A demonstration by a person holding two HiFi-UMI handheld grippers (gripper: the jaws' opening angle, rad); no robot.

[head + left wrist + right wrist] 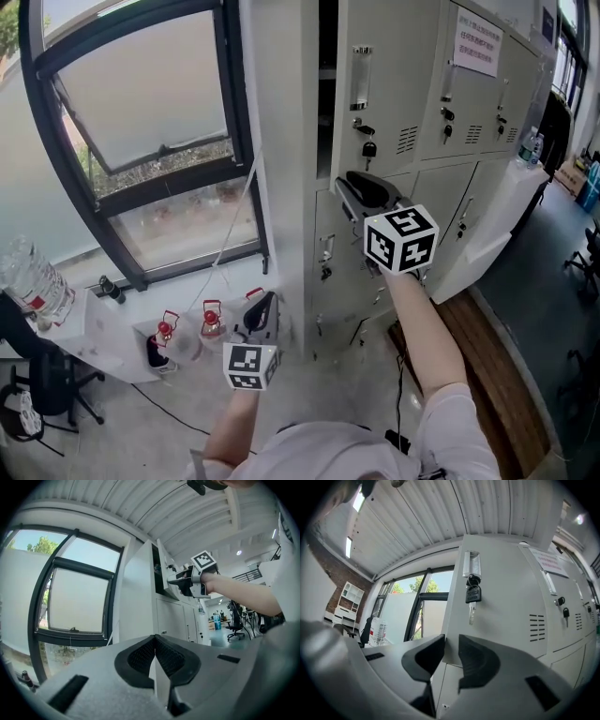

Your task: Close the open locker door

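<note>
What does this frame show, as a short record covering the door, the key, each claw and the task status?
locker door: upper row, ajar, with the dark compartment showing at its left
key: hangs from the door's lock
right claw: jaws apart, the door's lower corner between them, no press on it visible
left claw: shut, empty, held low and away from the lockers
status: door not yet closed

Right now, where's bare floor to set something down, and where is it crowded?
Bare grey floor lies in front of the lockers, left of the black cable. The wooden strip on the right is also bare. Under the window, red-capped bottles and a white box crowd it.
</note>
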